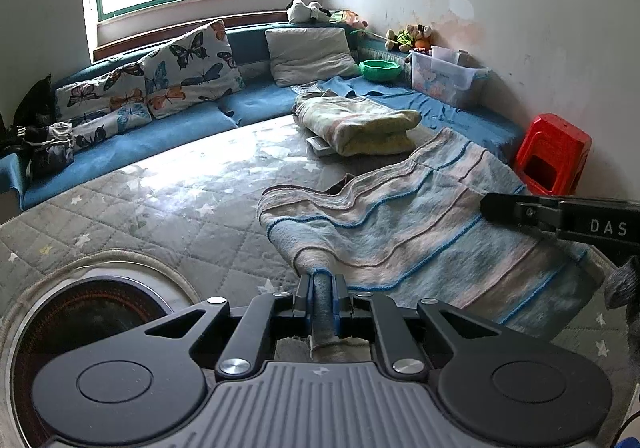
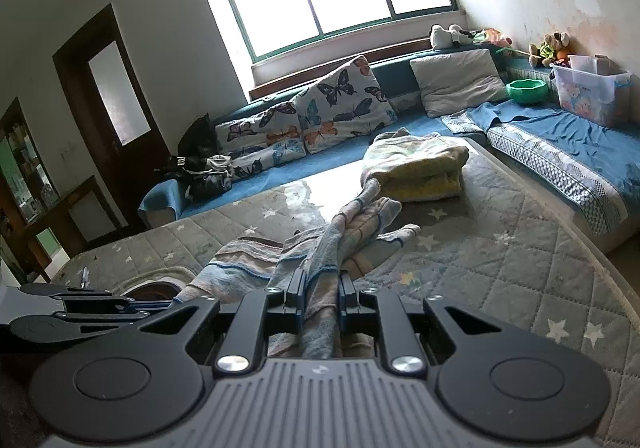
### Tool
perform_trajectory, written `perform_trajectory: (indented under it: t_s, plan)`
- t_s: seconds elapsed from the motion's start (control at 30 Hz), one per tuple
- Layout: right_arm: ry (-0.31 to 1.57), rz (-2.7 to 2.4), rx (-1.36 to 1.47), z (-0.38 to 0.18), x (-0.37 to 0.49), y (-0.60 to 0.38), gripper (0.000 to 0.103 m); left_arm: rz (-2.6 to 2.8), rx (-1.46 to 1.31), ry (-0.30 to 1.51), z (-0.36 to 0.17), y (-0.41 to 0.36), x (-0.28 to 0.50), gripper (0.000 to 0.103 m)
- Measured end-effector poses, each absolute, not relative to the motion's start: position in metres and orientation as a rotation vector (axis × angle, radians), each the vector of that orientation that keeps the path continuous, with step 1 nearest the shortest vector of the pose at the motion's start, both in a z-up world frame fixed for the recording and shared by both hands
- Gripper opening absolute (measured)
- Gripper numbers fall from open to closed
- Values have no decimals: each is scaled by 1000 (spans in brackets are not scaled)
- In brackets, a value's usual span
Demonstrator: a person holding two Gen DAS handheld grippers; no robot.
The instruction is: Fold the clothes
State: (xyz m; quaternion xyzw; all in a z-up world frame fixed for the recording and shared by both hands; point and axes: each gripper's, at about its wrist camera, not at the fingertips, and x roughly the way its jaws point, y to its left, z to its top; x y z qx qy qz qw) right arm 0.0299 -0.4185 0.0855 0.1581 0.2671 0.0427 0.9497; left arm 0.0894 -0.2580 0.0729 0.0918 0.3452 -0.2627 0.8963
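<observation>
A striped blue, pink and beige knitted garment is lifted above the grey quilted mattress. My left gripper is shut on a bunched edge of it. My right gripper is shut on another bunched part of the same garment, which trails away from the fingers onto the mattress. The right gripper also shows at the right edge of the left wrist view. The left gripper shows at the lower left of the right wrist view.
A folded yellow and pink blanket lies further back on the mattress. Butterfly pillows, a grey pillow, a green bowl and a clear plastic box sit on the blue bench. A red stool stands at right. A round opening is at lower left.
</observation>
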Motion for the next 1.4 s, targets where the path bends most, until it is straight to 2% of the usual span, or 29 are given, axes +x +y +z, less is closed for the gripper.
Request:
perform_trajectory:
  t_s: [0.83, 1.3, 1.4]
  plan:
    - [658, 49, 359, 42, 19, -428, 15, -559, 203, 823, 35, -258, 78, 10]
    - [700, 3, 409, 17, -14, -435, 32, -584, 155, 854, 31, -239, 69, 13]
    - [690, -1, 431, 15, -24, -437, 33, -582, 141, 858, 31, -236, 66, 14]
